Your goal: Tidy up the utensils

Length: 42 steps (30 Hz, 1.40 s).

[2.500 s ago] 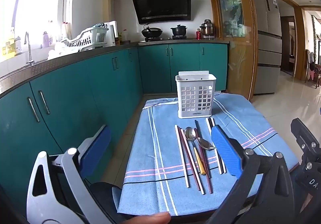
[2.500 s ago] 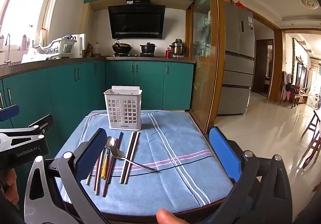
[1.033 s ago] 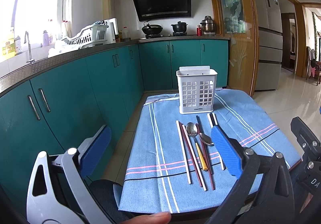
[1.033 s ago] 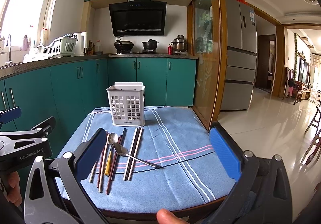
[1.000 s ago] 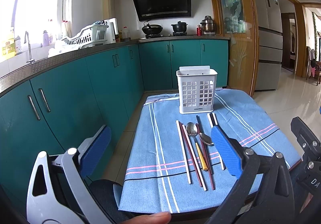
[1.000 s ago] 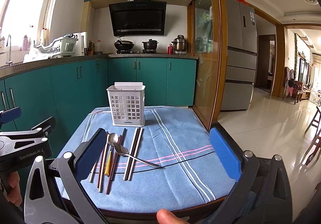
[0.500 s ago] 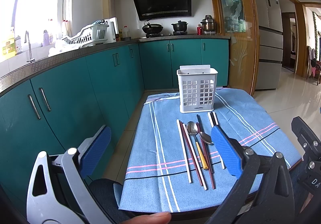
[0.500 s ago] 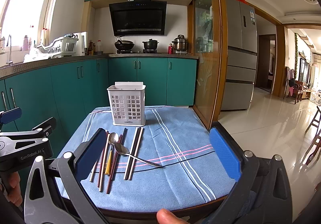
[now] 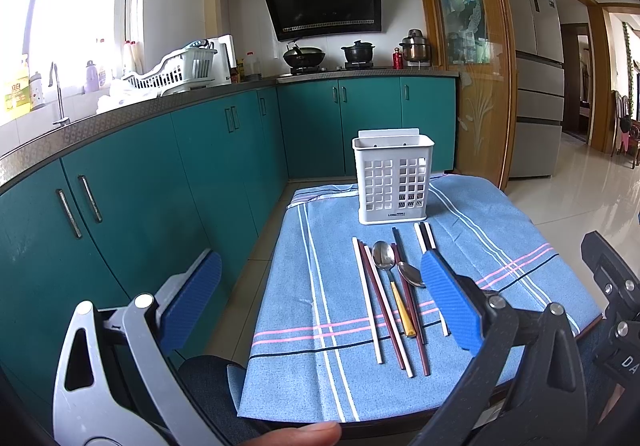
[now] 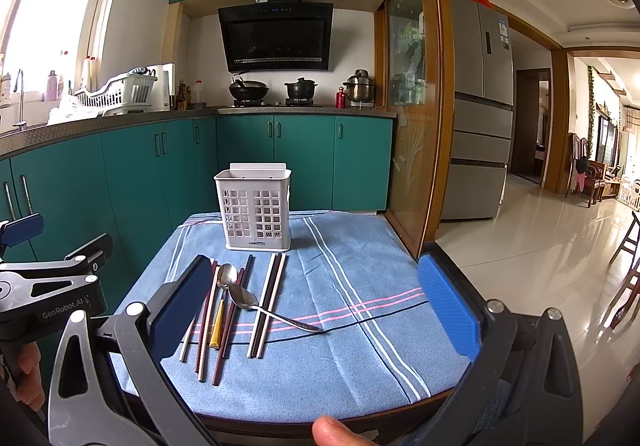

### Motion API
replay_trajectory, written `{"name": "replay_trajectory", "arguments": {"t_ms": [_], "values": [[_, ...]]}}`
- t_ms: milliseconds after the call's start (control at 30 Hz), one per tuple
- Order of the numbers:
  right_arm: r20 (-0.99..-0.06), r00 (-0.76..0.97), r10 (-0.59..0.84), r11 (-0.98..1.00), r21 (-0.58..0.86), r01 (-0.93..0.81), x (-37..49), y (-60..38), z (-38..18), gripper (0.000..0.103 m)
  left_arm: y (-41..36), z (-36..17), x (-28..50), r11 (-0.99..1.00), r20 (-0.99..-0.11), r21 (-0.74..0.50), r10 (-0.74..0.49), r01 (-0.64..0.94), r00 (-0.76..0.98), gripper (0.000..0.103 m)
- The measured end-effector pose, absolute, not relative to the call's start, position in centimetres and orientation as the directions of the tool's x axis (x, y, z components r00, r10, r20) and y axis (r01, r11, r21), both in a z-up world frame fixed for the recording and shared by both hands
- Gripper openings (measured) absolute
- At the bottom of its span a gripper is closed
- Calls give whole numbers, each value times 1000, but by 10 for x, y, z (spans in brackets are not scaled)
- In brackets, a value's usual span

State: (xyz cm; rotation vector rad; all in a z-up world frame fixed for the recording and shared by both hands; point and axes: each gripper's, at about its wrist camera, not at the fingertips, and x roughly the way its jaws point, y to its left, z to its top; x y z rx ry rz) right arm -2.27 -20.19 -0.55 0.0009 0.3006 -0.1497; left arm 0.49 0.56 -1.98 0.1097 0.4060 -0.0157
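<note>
A white perforated utensil holder (image 9: 393,181) (image 10: 256,208) stands empty at the far end of a small table under a blue striped cloth (image 9: 320,310) (image 10: 360,326). In front of it lie several chopsticks (image 9: 370,298) (image 10: 272,298), a spoon with a yellow handle (image 9: 390,274) (image 10: 222,294) and a steel spoon (image 10: 276,310) lying across them. My left gripper (image 9: 320,302) is open and empty at the table's near left. My right gripper (image 10: 316,306) is open and empty at the near edge, right of the left gripper (image 10: 48,286).
Teal cabinets (image 9: 160,182) run along the left and behind the table, close to its left edge. A wooden glass partition (image 10: 412,126) stands right of the table, with tiled floor (image 10: 540,238) beyond. A stove with pots (image 10: 276,90) is at the back.
Both grippers have risen and tilted slightly, so the table sits a little lower in view. Utensils and holder have not moved. Both grippers stay open.
</note>
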Motion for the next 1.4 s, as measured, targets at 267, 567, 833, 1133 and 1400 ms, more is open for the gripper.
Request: {"name": "replay_trajectory", "arguments": {"t_ms": [267,567,833,1133,1400], "values": [[-295,944,-145,989,-22,146,-23,-202,-6,100,6,-21,5,994,-396,105,7,38,918,99],[-296,944,-144,989,-23,144,-23,-200,-7,100,5,-21,4,994,-397,106,8,37,918,99],[-297,944,-141,990,-23,141,-24,-198,-8,100,6,-23,4,993,-400,109,9,38,917,99],[-297,944,-141,990,-23,140,-24,-198,-8,100,6,-22,4,993,-401,110,9,38,916,99],[-298,944,-141,990,-24,140,-24,-198,-7,100,6,-22,4,993,-402,111,11,37,915,99]]}}
